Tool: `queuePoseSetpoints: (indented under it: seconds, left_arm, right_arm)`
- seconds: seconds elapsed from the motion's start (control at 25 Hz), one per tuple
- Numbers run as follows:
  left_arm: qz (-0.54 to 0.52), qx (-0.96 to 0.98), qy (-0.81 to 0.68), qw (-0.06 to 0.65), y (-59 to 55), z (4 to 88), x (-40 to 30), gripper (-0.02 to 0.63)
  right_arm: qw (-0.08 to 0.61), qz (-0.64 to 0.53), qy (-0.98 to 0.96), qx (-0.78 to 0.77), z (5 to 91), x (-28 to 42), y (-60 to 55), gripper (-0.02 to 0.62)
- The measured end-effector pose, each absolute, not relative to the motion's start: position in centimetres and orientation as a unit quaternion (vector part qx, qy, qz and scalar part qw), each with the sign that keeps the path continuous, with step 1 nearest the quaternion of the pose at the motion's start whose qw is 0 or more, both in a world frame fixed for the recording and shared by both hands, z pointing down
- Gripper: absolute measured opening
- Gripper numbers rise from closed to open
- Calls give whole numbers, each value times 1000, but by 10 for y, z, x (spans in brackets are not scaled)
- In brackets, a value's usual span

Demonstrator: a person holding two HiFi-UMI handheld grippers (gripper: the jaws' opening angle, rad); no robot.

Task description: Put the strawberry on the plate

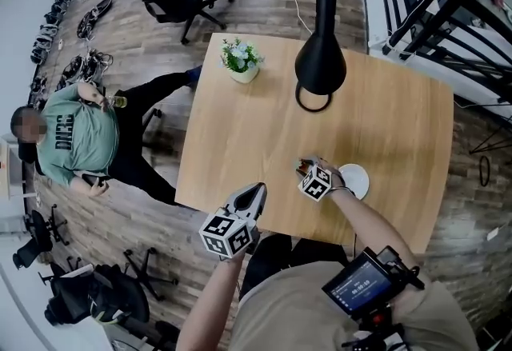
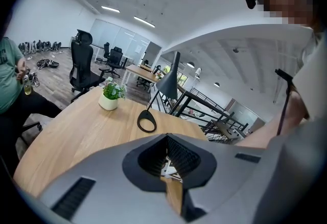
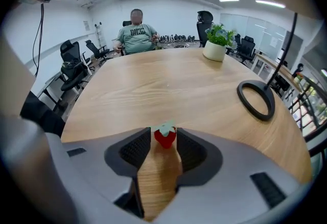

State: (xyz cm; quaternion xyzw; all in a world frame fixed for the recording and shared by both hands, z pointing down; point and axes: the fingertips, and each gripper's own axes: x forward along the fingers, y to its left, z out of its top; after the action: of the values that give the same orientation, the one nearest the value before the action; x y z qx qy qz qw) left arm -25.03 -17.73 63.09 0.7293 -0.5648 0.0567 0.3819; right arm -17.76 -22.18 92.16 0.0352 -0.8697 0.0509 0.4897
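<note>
so the right gripper (image 3: 164, 133) has its fingers (image 3: 134, 149) about half open, straddling the small red strawberry (image 3: 164, 139) sitting on the light wooden tabletop (image 1: 240, 125), not clamped on it. The round white plate (image 1: 362, 181) is near, at its 3 o'clock. The left gripper (image 1: 258, 191) hovers at 7 o'clock, fingers clenched on nothing.
</note>
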Motion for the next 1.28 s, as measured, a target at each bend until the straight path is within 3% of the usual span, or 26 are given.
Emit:
queuePoseSetpoints:
  seconds: [0.48, 1.28]
  left_arm:
    - [51, 713, -588, 379, -160, 624, -271, 5]
    - [22, 761, -546, 349, -170, 591, -217, 5]
  right_arm:
    - [469, 55, -880, 47, 914, -194, -220, 140]
    - [299, 56, -938, 169, 715, -157, -244, 140]
